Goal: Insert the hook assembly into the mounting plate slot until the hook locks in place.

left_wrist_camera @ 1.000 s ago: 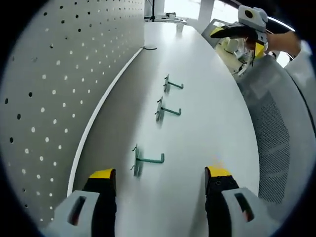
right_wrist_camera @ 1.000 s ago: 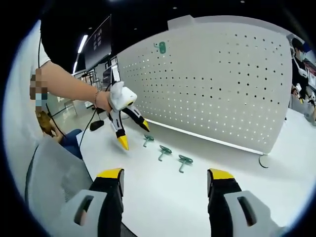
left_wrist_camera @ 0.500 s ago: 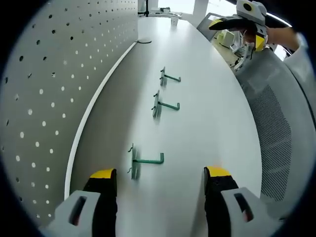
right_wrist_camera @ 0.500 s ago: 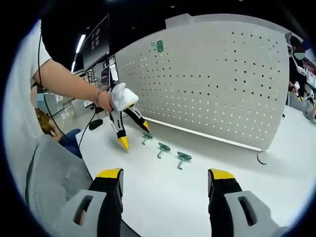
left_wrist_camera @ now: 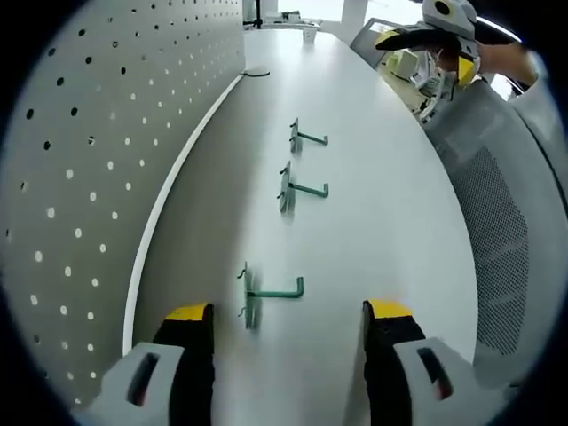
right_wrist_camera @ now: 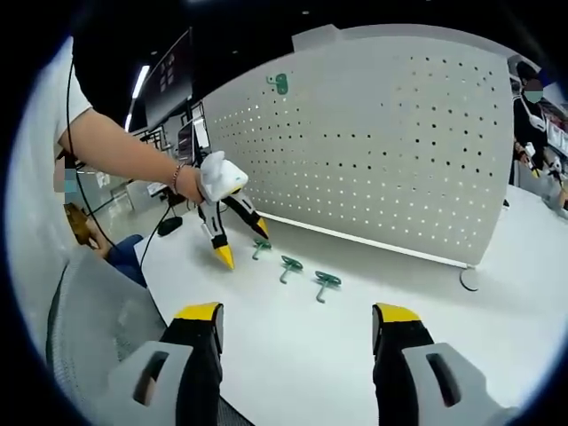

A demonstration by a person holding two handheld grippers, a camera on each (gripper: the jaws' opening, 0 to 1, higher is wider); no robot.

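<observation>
Three green hooks lie in a row on the white table. In the left gripper view the nearest hook [left_wrist_camera: 271, 295] lies just beyond my open left gripper [left_wrist_camera: 289, 312], with a second hook [left_wrist_camera: 302, 188] and a third hook [left_wrist_camera: 308, 137] farther off. The white pegboard [left_wrist_camera: 80, 160] stands along the left. In the right gripper view the left gripper [right_wrist_camera: 244, 242] hovers open over the end hook [right_wrist_camera: 260, 249], beside two more hooks [right_wrist_camera: 289, 264] [right_wrist_camera: 326, 282]. A green hook [right_wrist_camera: 281, 83] hangs high on the pegboard [right_wrist_camera: 390, 151]. My right gripper [right_wrist_camera: 297, 312] is open and holds nothing, also seen as the right gripper [left_wrist_camera: 439, 35] far off.
A grey mesh chair [left_wrist_camera: 506, 248] stands beside the table edge, seen too as the chair [right_wrist_camera: 98, 328]. The pegboard's round foot [right_wrist_camera: 468, 279] rests on the table. A person [right_wrist_camera: 532, 106] stands at the far right. A hand and sleeve [right_wrist_camera: 133, 160] hold the left gripper.
The left gripper's camera has crept toward the nearest hook, which now sits lower and closer between the jaws. Both grippers stay open; the hooks have not moved.
</observation>
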